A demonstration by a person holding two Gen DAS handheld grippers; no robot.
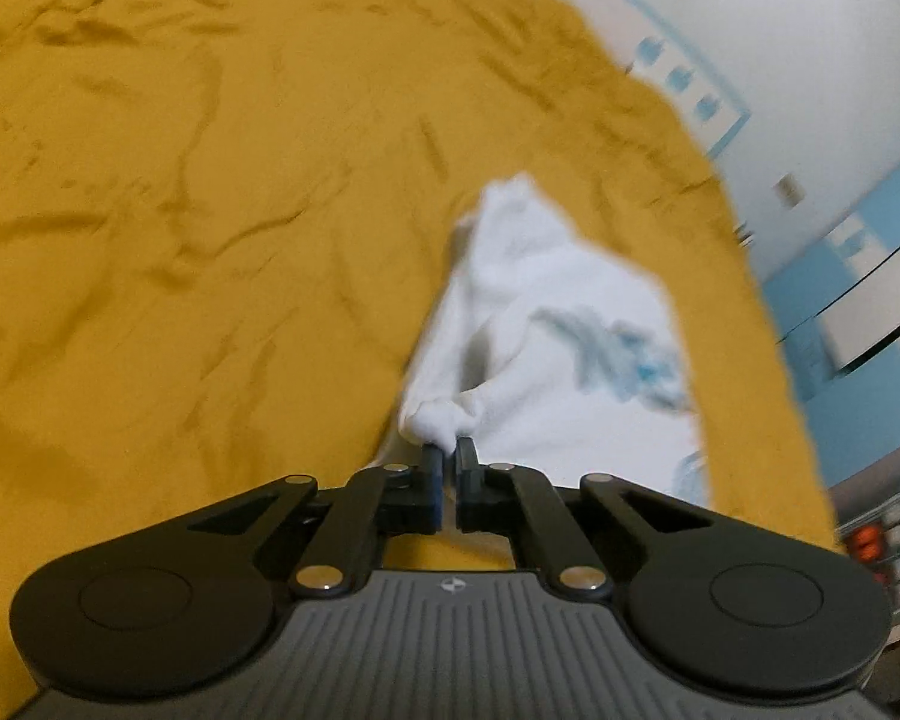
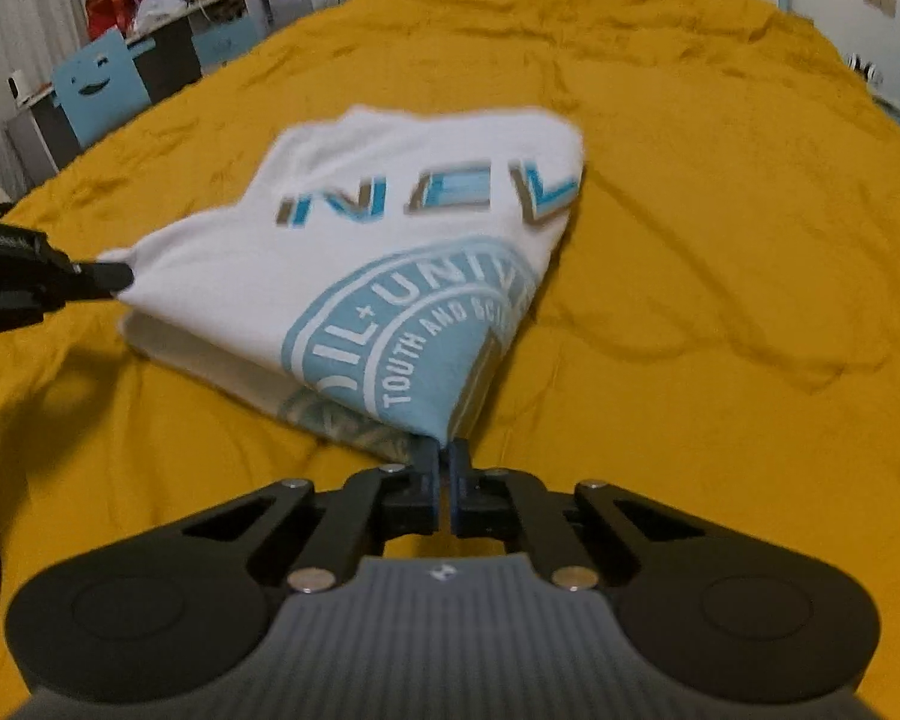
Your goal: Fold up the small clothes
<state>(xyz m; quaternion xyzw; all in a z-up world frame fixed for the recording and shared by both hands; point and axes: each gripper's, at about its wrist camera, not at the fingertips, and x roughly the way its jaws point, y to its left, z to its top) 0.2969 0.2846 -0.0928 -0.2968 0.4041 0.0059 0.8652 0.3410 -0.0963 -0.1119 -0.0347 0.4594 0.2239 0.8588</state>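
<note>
Both black two-finger grippers are pinched down on cloth: my left gripper (image 1: 448, 450) has its jaws drawn together on a bunched white corner of the white cotton T-shirt with the pale blue printed crest and lettering (image 2: 390, 252), and my right gripper (image 2: 446, 450) is clamped the same way on the near printed corner, where the blue crest comes to a point between the pads. From the right wrist view I can see the left gripper (image 2: 105, 276) reaching in from the left edge and holding the opposite near corner, so the near edge is caught at both ends. The shirt lies on the mustard-yellow rumpled bedspread (image 2: 720, 240), already doubled over itself, with a lower layer showing under the near edge and the held edge raised a little off it. I judge this as the middle of a fold, with both corners taken and ready to carry. My next move calls for lifting both corners evenly, keeping the edge taut between them, carrying it across to the far edge, laying it square, then letting go.
</note>
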